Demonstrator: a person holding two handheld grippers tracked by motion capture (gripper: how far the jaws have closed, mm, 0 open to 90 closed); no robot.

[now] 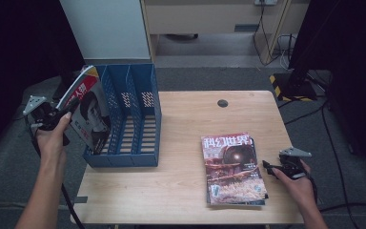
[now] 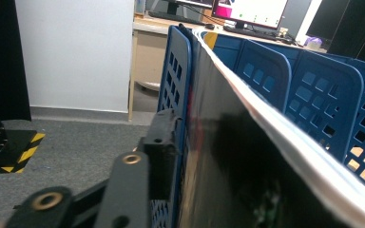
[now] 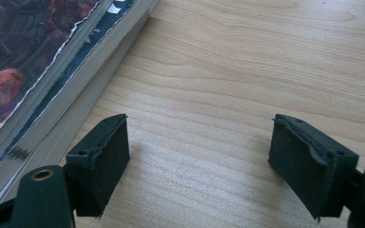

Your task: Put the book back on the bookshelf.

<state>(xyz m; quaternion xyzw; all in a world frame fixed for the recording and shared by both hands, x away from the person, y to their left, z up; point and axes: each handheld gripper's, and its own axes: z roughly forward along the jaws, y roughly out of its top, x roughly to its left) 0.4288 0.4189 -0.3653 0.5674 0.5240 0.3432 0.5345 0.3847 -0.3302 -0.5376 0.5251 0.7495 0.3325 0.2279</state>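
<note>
Blue plastic made up the file rack (image 1: pixel 138 114) at the table's far left corner, and a red-and-white magazine (image 1: pixel 88 112) stood tilted in its leftmost compartment, top edge leaning out to the left over the rack's side. The person's left arm reached straight forward along the table's left edge, hand raised beside the rack, and the left gripper (image 1: pixel 59 116) sat at the magazine's outer cover. From the left gripper view, one black jaw lay on the near side of the dark cover (image 2: pixel 228 156), close to it, with the rack's blue wall (image 2: pixel 178 61) just behind; the other jaw was hidden behind the magazine. Whether the pads pressed on the pages I could not tell.

The right forearm came in low at the bottom right, hand resting near the table's (image 1: pixel 181 181) right edge. The right gripper (image 1: pixel 268 166) pointed left toward a flat stack of magazines (image 1: pixel 233 167) lying on the light wood, its tips just beside the stack's right edge. Its jaws stood wide apart over bare wood, nothing between them.
</note>
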